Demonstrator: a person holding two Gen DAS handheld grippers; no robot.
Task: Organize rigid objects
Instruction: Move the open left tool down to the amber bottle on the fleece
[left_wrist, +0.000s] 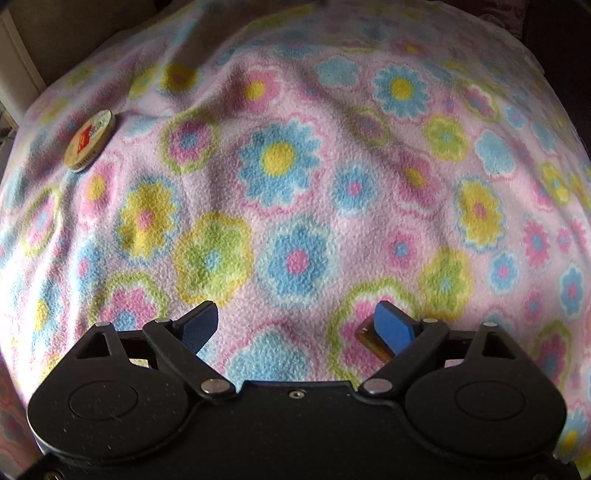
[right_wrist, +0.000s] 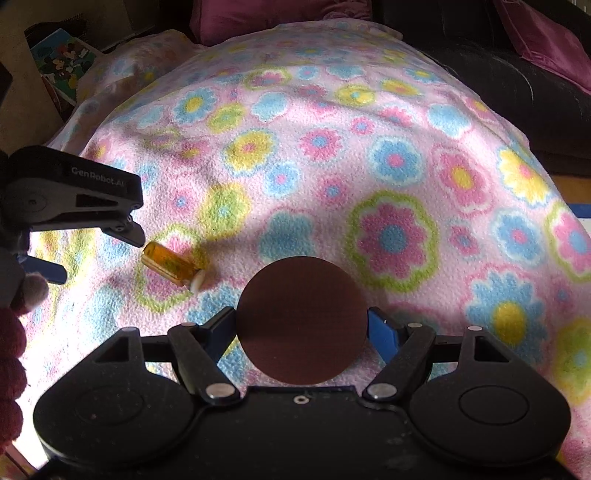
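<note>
My right gripper (right_wrist: 301, 325) is shut on a round dark brown disc (right_wrist: 301, 319), its blue pads pressed against the disc's left and right edges. An amber pill bottle (right_wrist: 171, 264) with a white cap lies on its side on the flowered fleece blanket (right_wrist: 391, 155), just left of the disc. My left gripper (right_wrist: 94, 254) hovers beside the bottle's amber end. In the left wrist view that gripper (left_wrist: 299, 325) is open and empty, and a bit of the amber bottle (left_wrist: 367, 338) peeks out from behind its right finger. A round cream tin (left_wrist: 90, 142) with a red label rests far left.
The blanket is rumpled and drapes over a raised surface that drops away on all sides. Purple cushions (right_wrist: 546, 40) and a dark sofa lie behind it. A picture box (right_wrist: 61, 61) stands at the back left. A hand in a dark red sleeve (right_wrist: 11, 332) holds the left gripper.
</note>
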